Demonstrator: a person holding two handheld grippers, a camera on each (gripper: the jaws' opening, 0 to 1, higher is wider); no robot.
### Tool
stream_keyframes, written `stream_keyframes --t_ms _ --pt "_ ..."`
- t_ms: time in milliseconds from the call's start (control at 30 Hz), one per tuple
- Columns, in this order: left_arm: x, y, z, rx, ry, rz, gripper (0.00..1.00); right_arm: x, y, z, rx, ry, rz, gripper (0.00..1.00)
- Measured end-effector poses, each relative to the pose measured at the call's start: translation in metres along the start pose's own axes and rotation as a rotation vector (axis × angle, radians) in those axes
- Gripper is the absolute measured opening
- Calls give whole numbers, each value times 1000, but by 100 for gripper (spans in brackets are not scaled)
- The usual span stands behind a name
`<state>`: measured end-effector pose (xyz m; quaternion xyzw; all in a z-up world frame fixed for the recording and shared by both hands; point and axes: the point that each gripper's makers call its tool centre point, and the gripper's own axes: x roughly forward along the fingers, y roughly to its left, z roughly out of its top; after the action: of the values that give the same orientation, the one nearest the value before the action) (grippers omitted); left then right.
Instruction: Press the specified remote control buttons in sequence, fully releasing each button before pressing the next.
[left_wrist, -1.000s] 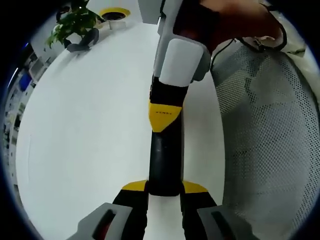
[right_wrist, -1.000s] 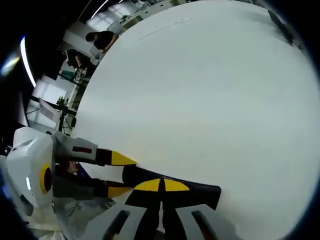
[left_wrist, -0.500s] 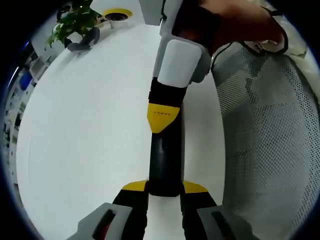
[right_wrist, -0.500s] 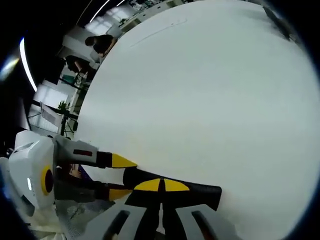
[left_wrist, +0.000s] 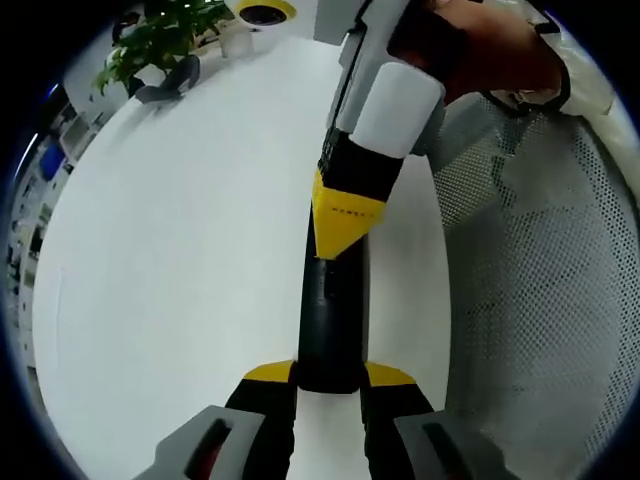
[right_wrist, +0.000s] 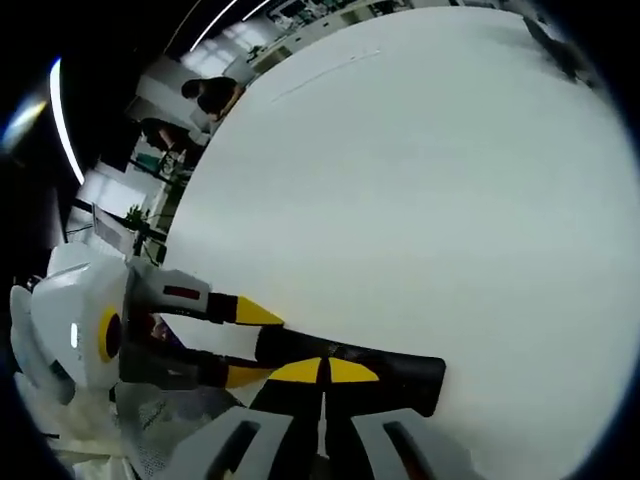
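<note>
One black remote control (left_wrist: 330, 320) lay lengthwise on the white worktop (left_wrist: 170, 260), its near end clamped between the yellow-tipped jaws of the left gripper (left_wrist: 328, 378), which stood nearly closed on the slim body. In the left gripper view the right gripper (left_wrist: 348, 222) came in from 12 o'clock, its jaws drawn together into a single yellow point resting on or just above the upper face of the remote (contact not resolvable from this angle). A hand (left_wrist: 470, 50) held that tool at 1 o'clock. In the right gripper view the same remote (right_wrist: 400, 368) ran toward 3 o'clock, the right gripper (right_wrist: 322, 371) had its tips touching with nothing held between them, and the left gripper (right_wrist: 245, 340) entered from 9 o'clock straddling the remote's end. Judged risks: the pressing tip could slide off the target and catch a neighbouring button, since no individual buttons were legible here; a heavy push could pivot or drag the remote in the left hold; an incomplete lift would leave the button half-down before the next press. Counts: one remote, two grippers, one potted plant (left_wrist: 150, 45) at 11 o'clock, one yellow-rimmed round object (left_wrist: 262, 12) at 12 o'clock, one mesh chair back (left_wrist: 540, 300) at 3 o'clock, one distant person (right_wrist: 210, 95).
</note>
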<state>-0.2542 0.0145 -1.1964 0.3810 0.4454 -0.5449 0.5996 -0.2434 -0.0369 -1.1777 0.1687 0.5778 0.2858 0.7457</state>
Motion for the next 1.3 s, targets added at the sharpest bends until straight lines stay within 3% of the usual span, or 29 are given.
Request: stream_keyframes --t_ms 400,933,1233,1300 --pt "0 0 0 1 0 1 23 3 -3 -3 -66 17 -30 0" --pt "0 1 1 -5 1 -13 23 6 -6 0 -5 11 -48 0" --pt "0 0 1 -9 11 -9 23 5 -5 0 -34 1 -59 0" --pt "0 0 1 -12 9 -7 23 4 -6 0 3 -6 -53 0"
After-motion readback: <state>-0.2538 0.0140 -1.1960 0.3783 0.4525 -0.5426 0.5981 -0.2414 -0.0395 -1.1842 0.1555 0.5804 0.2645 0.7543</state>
